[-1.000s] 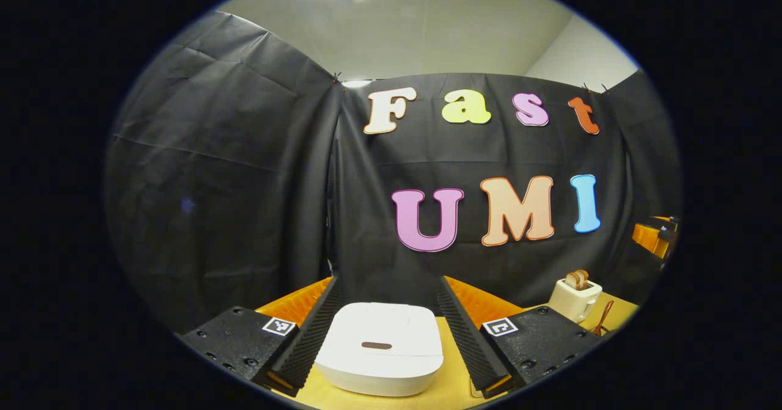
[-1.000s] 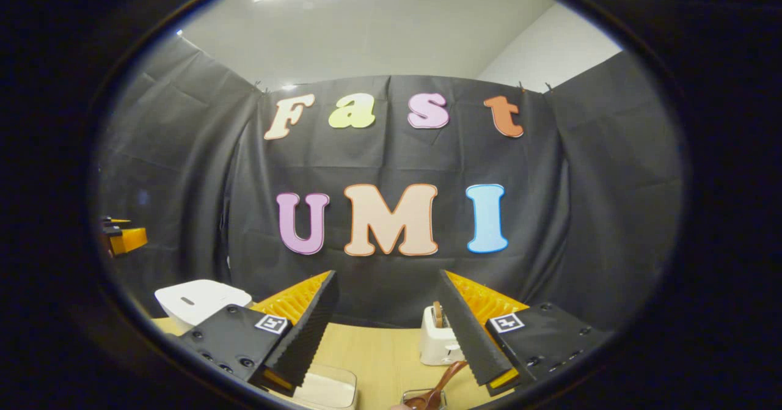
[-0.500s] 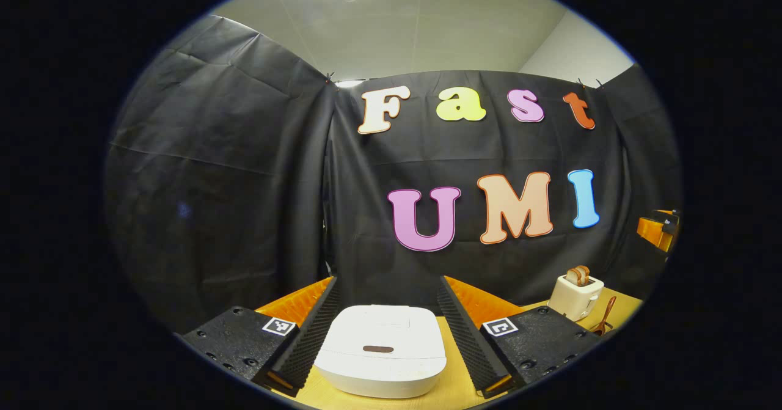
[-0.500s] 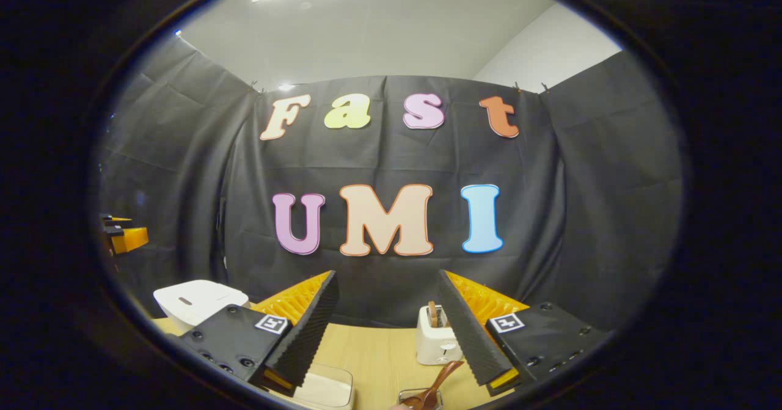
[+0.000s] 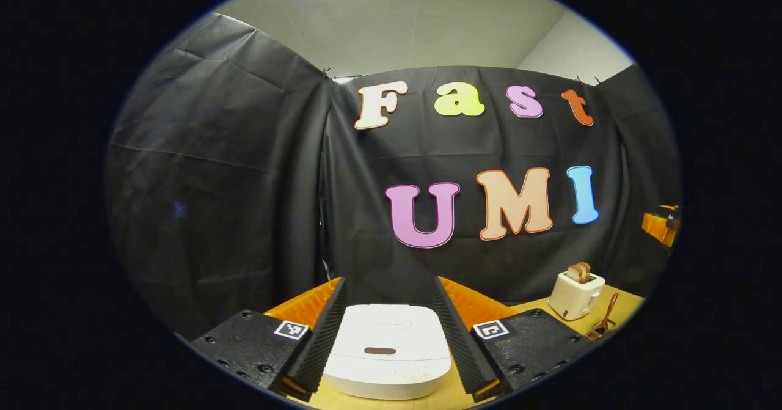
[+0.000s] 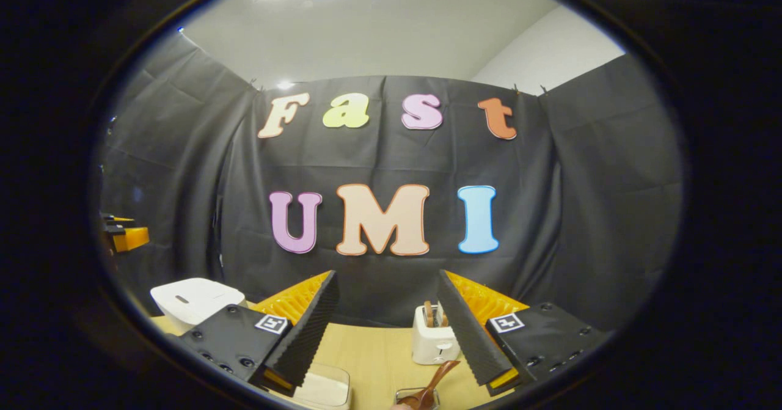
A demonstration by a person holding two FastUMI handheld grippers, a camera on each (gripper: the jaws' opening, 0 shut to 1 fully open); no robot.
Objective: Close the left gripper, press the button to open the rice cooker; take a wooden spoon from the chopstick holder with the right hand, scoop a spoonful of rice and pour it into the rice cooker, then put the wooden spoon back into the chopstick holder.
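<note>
Both black ribbed fingers (image 5: 321,343) of the left gripper (image 5: 386,336) gape wide, empty. Straight ahead between them sits the closed white rounded plastic rice cooker (image 5: 387,358), brown button (image 5: 379,351) on top.

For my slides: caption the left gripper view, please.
Open left gripper frames the closed white rice cooker on the wooden table.

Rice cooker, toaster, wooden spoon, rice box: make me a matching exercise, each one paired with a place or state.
Things:
1. rice cooker
2. toaster
3. wooden spoon
4. rice box

States:
A. bread slices sticking out of the top
B. lid down, between the left gripper's open fingers
C. clear, white contents, beside the right gripper's finger
D. brown, standing in a holder

Pairs: 1-B, 2-A, 3-D, 4-C
</note>
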